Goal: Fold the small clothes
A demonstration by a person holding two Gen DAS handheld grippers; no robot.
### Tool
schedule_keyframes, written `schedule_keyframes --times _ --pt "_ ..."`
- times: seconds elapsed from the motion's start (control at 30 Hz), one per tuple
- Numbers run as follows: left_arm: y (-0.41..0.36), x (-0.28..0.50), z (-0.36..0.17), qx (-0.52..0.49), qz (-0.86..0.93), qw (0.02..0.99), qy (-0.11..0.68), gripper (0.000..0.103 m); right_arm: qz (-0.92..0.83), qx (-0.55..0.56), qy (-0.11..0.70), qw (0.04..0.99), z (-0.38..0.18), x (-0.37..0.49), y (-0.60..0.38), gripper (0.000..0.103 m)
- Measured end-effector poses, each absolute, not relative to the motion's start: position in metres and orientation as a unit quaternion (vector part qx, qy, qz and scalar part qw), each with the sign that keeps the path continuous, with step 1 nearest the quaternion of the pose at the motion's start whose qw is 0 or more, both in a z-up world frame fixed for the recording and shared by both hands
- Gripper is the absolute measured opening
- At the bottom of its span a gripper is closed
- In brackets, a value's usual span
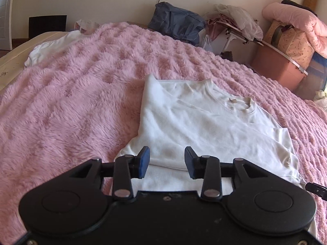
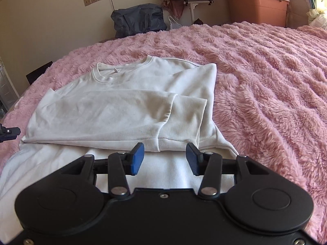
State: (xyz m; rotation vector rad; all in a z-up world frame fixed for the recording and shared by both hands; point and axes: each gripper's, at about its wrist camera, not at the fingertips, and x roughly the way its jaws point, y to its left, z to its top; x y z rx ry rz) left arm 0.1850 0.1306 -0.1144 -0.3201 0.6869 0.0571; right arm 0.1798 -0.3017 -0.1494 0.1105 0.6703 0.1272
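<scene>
- Your left gripper (image 1: 167, 162) and right gripper (image 2: 165, 158) are hovering with jaws spread, pinching nothing.
- The soft white sweatshirt (image 2: 114, 106) is lying part-folded on the bed's shaggy pink blanket (image 2: 265, 85), sleeves crossed.

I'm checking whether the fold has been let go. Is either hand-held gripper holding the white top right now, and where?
Neither. The left hand-held gripper and right hand-held gripper both stand open above the white top, with nothing pinched between the pads.
</scene>
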Motion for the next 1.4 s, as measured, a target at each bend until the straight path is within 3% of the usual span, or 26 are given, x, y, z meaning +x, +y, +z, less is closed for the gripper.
schedule_keyframes --times 0.23,0.63,0.97,1.1,1.4 --pt "0.115 0.105 -0.076 -0.139 -0.022 0.907 0.397 0.051 0.093 0.068 0.334 0.935 -0.104 0.108 -0.297 0.050" --pt "0.157 -0.014 -0.134 -0.158 0.054 0.842 0.513 0.052 0.099 0.022 0.409 0.907 -0.115 -0.009 -0.315 0.049" --pt "0.183 -0.031 -0.158 -0.243 0.030 0.809 0.535 0.051 0.066 0.049 0.469 0.880 -0.145 -0.035 -0.340 0.049" --pt "0.179 -0.028 -0.157 -0.246 0.009 0.811 0.531 0.051 0.064 0.060 0.488 0.868 -0.155 -0.038 -0.340 0.043" --pt "0.172 -0.018 -0.165 -0.245 -0.006 0.796 0.554 0.050 0.044 0.074 0.525 0.847 -0.172 -0.026 -0.342 0.043"
